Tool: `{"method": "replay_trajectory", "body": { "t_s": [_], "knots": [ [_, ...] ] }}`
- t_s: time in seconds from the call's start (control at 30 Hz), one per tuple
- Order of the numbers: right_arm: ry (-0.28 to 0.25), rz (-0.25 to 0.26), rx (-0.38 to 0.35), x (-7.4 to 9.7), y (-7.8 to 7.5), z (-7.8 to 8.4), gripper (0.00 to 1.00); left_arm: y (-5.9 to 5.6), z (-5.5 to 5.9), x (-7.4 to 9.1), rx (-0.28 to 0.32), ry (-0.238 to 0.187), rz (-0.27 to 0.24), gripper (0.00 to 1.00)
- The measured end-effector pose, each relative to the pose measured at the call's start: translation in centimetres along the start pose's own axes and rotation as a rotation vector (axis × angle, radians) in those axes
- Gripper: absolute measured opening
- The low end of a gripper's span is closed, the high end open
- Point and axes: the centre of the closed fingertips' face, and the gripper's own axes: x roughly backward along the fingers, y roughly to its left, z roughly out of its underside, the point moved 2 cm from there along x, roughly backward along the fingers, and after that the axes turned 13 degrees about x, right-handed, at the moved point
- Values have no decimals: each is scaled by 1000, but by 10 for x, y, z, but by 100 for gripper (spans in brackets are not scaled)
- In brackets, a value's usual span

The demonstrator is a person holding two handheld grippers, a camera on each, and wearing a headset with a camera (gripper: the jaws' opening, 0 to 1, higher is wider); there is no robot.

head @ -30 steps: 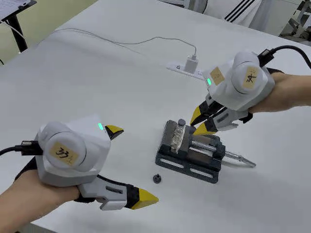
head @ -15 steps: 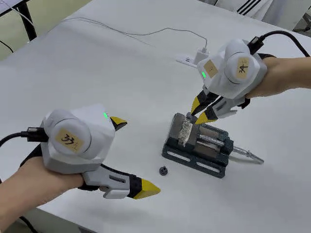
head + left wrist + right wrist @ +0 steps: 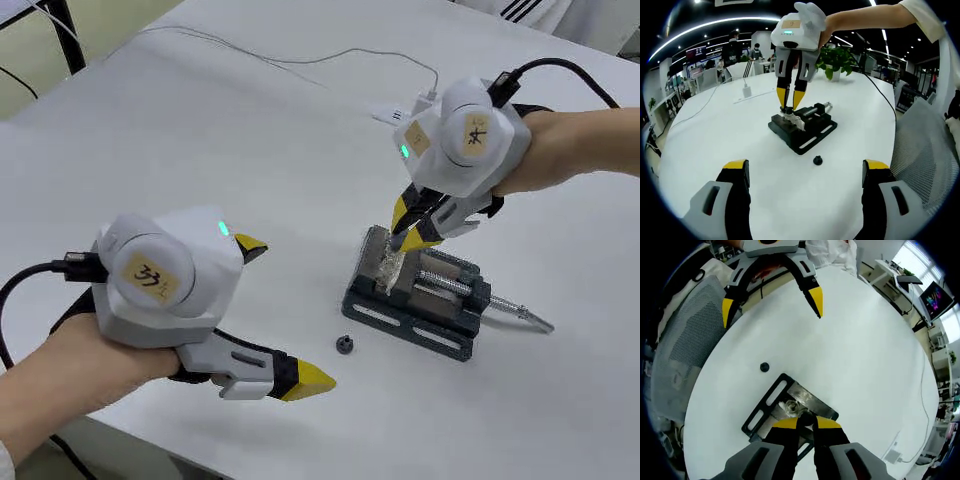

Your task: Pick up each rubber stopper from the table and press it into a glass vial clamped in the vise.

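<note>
Right gripper (image 3: 405,235) pinched rubber stopper (image 3: 807,419) at glass vial (image 3: 388,268) mouth.
Jaws narrow on it; vial clamped in vise (image 3: 420,310). Left gripper (image 3: 283,312) hovered wide open; spare stopper (image 3: 345,344) lay on table (image 3: 200,120) near vise.

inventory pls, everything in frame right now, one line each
table: 1, white, under everything
vise: 1, black with metal screw, on the table near its front
glass vial: 1, clear, clamped upright in the vise
loose stopper: 1, dark, on the table in front of the vise
gripped stopper: 1, dark, between the right gripper's tips at the vial's top
power strip: 1, white, far side of the table, charger plugged in
cable: 1, white, running from the charger across the table
mesh chair: 1, grey, beside the table
potted plant: 1, green, far end
left gripper: 1, white with yellow tips, open, above the near table edge
right gripper: 1, white with yellow tips, closed over the vial
</note>
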Motion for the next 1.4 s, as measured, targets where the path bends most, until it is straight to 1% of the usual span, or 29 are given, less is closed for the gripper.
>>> {"method": "replay_trajectory", "body": {
  "t_s": [0.13,0.33,0.47,0.5,0.53,0.63,0.73,0.87,1.03,1.17,1.23,1.3,1.4],
  "knots": [
    [9,-9,-1,-3,0,2,6,1,1,1,4,0,-1,92],
    [17,-13,-5,0,6,-6,6,1,2,1,9,1,0,92],
    [29,-18,-9,0,6,-5,6,0,3,0,11,0,3,92],
    [40,-22,-9,0,7,-4,6,0,3,0,11,1,4,92],
    [35,-21,-8,0,7,-6,6,0,3,0,11,1,4,92],
    [45,-26,-14,0,8,-9,6,0,2,0,12,0,5,92],
    [53,-29,-16,0,7,-6,6,-1,1,0,13,-2,6,91],
    [63,-34,-47,-2,3,-4,6,-1,1,0,14,-1,7,91],
    [62,-35,-123,-1,3,-4,5,-1,2,0,15,-1,7,91],
    [66,-32,-160,-2,2,-3,5,0,2,0,15,1,7,91],
    [67,-28,-170,-3,-1,-2,4,0,2,0,15,1,7,91],
    [67,-17,-206,-3,0,-2,4,0,2,-1,16,-1,9,91],
    [69,-5,-221,-3,1,-2,4,-1,2,-1,17,0,11,91]
  ]
}}
